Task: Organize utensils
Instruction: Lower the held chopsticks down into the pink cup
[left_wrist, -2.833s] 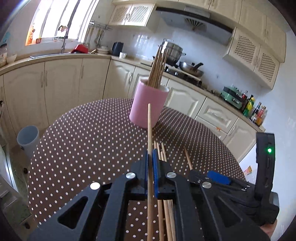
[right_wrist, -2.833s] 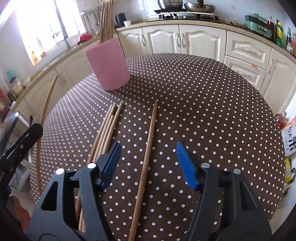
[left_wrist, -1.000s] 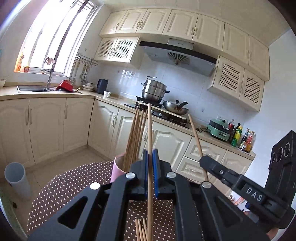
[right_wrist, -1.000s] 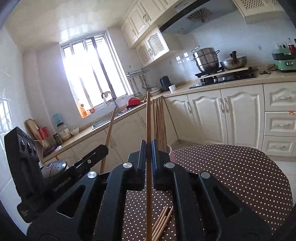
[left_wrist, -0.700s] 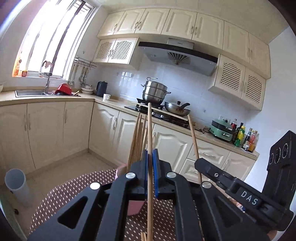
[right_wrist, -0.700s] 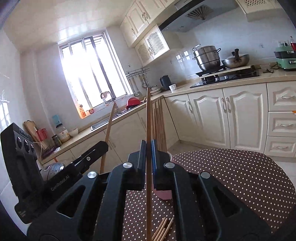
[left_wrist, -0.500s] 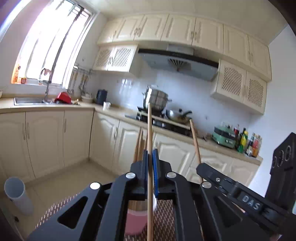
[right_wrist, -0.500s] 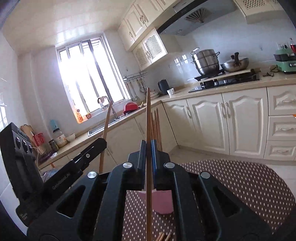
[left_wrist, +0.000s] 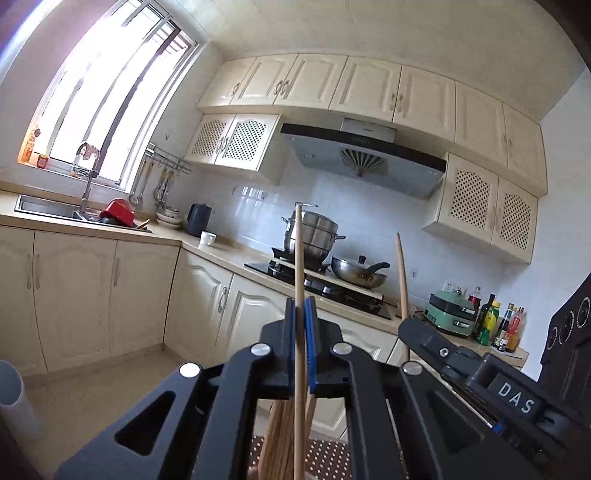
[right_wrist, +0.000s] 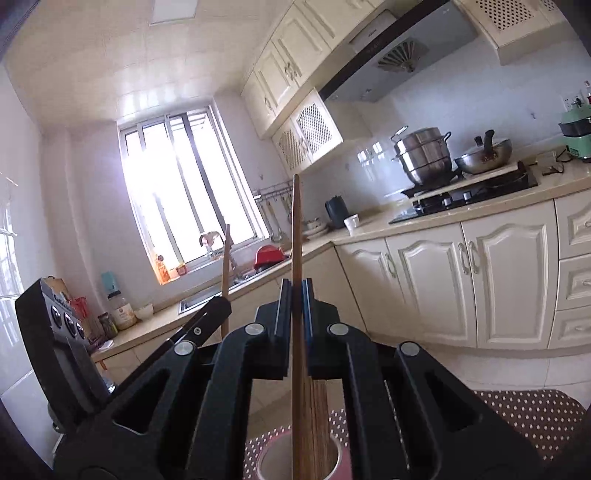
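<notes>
- Chopstick (left_wrist: 298, 258) stands upright, pinched between the closed blue pads of the left gripper (left_wrist: 300, 314).
- Right gripper (right_wrist: 295, 291) is likewise clamped on a second chopstick (right_wrist: 295, 229), also upright.
- Pink cup (right_wrist: 341, 466) sits below the right gripper on the dotted tablecloth (right_wrist: 524, 410), with a bundle of chopsticks (right_wrist: 316, 417) standing in it.
- Each gripper shows in the other's view, just beside it.

wrist cams level, both see stove (left_wrist: 325, 284)
</notes>
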